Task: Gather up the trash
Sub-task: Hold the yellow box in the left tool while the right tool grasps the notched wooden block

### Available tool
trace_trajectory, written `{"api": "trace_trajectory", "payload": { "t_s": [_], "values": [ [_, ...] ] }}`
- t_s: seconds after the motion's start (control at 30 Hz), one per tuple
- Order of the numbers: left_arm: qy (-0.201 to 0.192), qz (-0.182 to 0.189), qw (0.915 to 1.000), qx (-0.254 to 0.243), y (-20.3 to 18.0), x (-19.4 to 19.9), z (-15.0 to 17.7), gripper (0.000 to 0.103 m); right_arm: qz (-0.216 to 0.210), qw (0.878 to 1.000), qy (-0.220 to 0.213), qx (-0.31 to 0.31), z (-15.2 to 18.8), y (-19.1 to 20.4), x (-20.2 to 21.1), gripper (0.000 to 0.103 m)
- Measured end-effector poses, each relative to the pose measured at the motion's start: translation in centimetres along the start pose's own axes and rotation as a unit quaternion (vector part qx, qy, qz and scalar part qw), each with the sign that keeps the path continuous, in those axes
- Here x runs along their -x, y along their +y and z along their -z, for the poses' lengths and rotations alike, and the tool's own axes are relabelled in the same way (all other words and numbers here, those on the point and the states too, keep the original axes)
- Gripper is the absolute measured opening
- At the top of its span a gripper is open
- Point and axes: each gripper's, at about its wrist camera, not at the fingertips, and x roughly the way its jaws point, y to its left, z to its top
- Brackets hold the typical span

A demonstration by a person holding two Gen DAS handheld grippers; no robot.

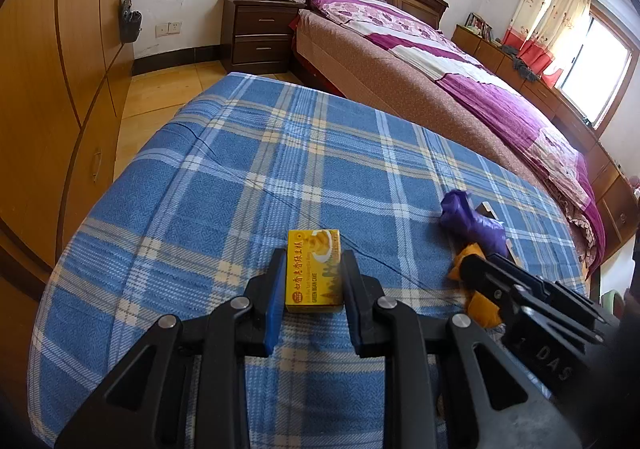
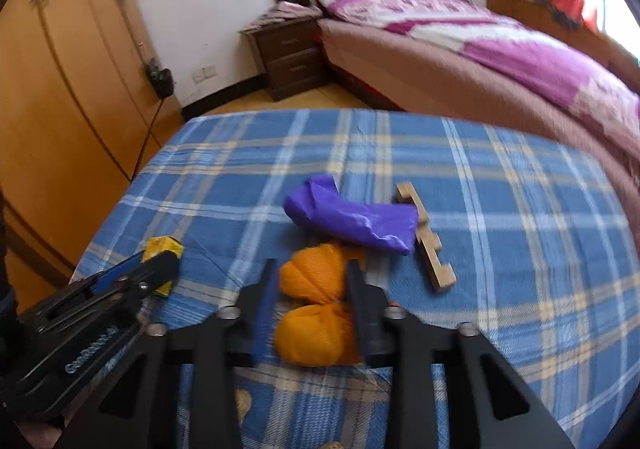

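Observation:
A yellow green-bean-cake box [image 1: 314, 271] lies on the blue plaid cloth [image 1: 248, 169]. My left gripper [image 1: 310, 269] has its jaws on both sides of the box, close to its sides. In the right wrist view the box [image 2: 163, 249] shows partly behind the left gripper [image 2: 160, 263]. My right gripper [image 2: 310, 281] straddles a crumpled orange bag [image 2: 316, 305], jaws close to it. A crumpled purple bag [image 2: 352, 219] lies just beyond the orange one; it also shows in the left wrist view [image 1: 472, 221], as does the right gripper [image 1: 480, 263].
A wooden notched piece [image 2: 426, 235] lies right of the purple bag. A bed with purple bedding [image 1: 460, 61] stands beyond the cloth. A dark nightstand [image 1: 260, 33] is at the back and a wooden wardrobe [image 1: 52, 89] on the left.

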Motion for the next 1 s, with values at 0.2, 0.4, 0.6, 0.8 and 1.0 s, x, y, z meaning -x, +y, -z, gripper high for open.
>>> {"api": "trace_trajectory", "payload": {
  "t_s": [0.2, 0.4, 0.6, 0.8, 1.0],
  "values": [
    [0.000, 0.000, 1.0000, 0.001, -0.1, -0.1, 0.0, 0.026, 0.016, 0.999, -0.027, 0.033, -1.1, -0.3, 1.5, 0.031],
    [0.001, 0.003, 1.0000, 0.003, -0.1, -0.1, 0.0, 0.026, 0.027, 0.997, -0.009, 0.072, -2.2, -0.5, -0.1, 0.044],
    [0.001, 0.005, 1.0000, 0.004, 0.1, -0.1, 0.0, 0.026, 0.047, 0.988, -0.003, 0.146, -2.6, 0.7, -2.0, 0.044],
    [0.001, 0.016, 0.9999, 0.000, 0.1, -0.1, -0.1, 0.026, 0.029, 0.987, 0.008, 0.155, -3.0, 0.4, -2.7, 0.044],
    [0.004, 0.009, 0.9998, -0.017, -0.5, 0.3, -0.2, 0.026, 0.017, 0.996, 0.009, 0.086, -3.2, -2.2, -0.4, 0.044]
  ]
}}
